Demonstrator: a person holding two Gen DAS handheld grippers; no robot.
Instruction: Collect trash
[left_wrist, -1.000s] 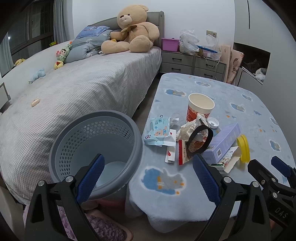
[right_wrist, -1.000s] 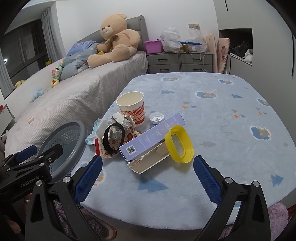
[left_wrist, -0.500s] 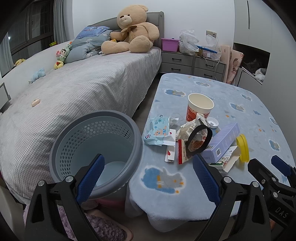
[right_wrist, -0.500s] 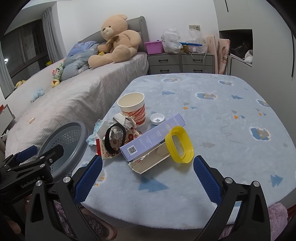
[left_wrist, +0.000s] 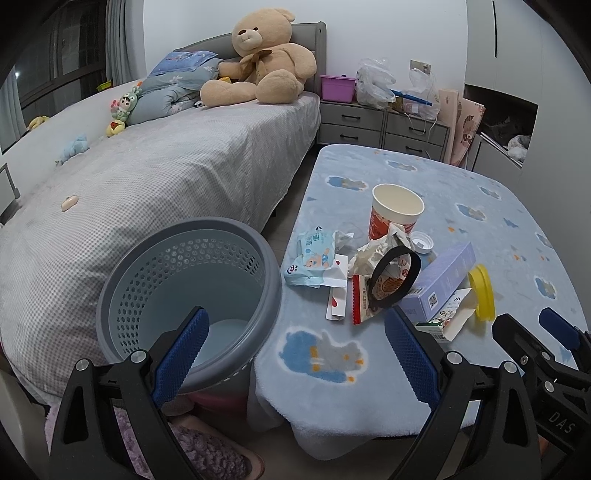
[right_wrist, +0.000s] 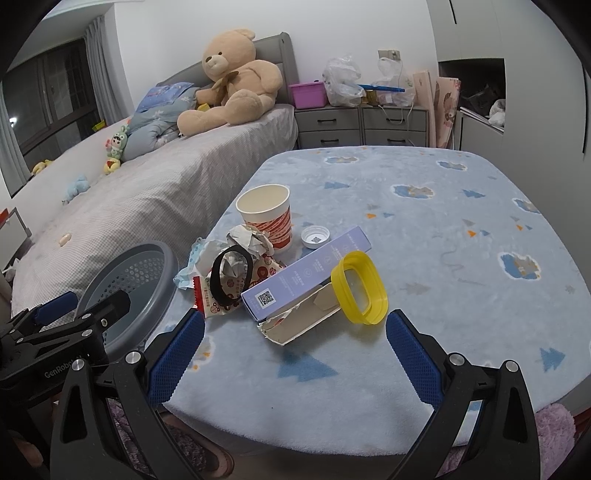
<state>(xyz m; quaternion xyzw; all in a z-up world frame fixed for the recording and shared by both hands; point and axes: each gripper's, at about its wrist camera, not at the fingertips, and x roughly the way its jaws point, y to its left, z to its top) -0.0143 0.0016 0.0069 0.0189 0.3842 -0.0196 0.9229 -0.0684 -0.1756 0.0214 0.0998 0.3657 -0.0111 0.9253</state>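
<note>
Trash lies in a heap on the blue blanket-covered table: a red-and-white paper cup, crumpled paper, a black ring, a red snack wrapper, a blue wipes packet, a purple carton, a yellow ring lid and a white cap. A grey perforated basket stands left of the table, empty. My left gripper is open, straddling basket rim and table edge. My right gripper is open, short of the carton.
A bed with a large teddy bear runs along the left. Grey drawers with bags and a pink box stand behind the table. Purple slippers lie on the floor below the basket.
Both grippers have crept slightly forward toward the table; the trash sits marginally closer in both views. Nothing has been grasped or moved.
</note>
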